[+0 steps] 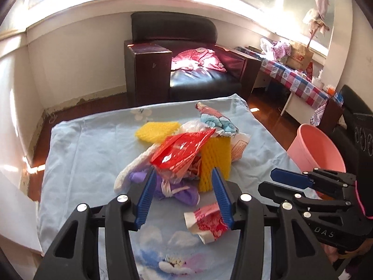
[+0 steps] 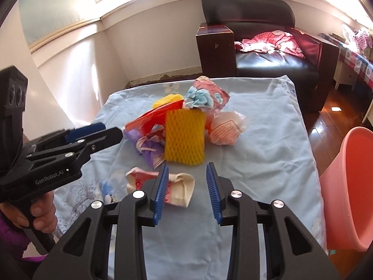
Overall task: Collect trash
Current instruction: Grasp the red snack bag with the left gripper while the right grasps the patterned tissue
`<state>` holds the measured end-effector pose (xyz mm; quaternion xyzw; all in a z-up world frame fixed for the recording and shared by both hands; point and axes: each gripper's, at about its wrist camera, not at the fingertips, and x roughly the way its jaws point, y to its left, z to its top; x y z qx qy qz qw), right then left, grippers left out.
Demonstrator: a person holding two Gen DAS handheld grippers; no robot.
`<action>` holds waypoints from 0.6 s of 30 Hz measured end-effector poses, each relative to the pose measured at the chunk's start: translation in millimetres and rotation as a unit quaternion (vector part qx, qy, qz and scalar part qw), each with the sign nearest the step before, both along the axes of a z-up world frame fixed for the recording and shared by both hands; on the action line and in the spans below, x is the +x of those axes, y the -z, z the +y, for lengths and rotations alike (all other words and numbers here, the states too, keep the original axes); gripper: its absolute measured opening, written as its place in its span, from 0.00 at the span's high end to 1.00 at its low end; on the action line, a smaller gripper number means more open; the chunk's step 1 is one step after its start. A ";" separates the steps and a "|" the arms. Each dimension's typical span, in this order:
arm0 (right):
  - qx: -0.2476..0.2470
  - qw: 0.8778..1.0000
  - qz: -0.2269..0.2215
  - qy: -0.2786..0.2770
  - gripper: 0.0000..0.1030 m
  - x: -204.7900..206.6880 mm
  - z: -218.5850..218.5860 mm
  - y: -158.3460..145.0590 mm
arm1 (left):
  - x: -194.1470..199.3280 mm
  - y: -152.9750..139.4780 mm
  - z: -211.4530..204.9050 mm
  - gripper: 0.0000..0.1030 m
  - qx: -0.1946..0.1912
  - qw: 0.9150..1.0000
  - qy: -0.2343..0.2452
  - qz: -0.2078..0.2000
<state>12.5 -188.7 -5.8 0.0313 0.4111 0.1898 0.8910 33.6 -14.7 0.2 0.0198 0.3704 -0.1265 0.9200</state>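
A pile of trash lies on a table under a light blue sheet [image 1: 77,154]: a yellow foam net [image 1: 215,156] [image 2: 185,137], a red wrapper [image 1: 184,150] [image 2: 158,116], a purple bag [image 1: 177,190] [image 2: 151,149] and crumpled papers. A crumpled red-and-white wrapper [image 1: 206,221] [image 2: 179,186] lies apart, nearer me. My left gripper [image 1: 184,171] [image 2: 93,130] is open just short of the pile, holding nothing. My right gripper [image 2: 187,165] [image 1: 268,179] is open and empty, hovering over the loose wrapper's right side.
A pink bucket [image 1: 319,151] [image 2: 349,186] stands on the floor at the table's right edge. A dark armchair [image 1: 193,79] [image 2: 268,58] with red cloth sits beyond the table. A chequered side table [image 1: 298,81] with bags is far right.
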 end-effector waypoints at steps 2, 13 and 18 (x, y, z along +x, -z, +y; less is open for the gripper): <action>-0.003 1.000 0.001 0.002 0.67 6.9 -2.7 -1.8 | 10.7 3.2 -10.2 0.53 0.034 0.999 0.012 -0.008; 0.014 1.000 -0.005 0.006 0.57 56.2 -2.5 -22.7 | 30.6 30.6 2.6 0.99 0.017 0.999 0.017 0.028; 0.003 1.000 -0.017 -0.003 0.53 85.2 18.0 -32.2 | 17.4 23.9 14.5 0.99 -0.010 1.000 0.015 0.021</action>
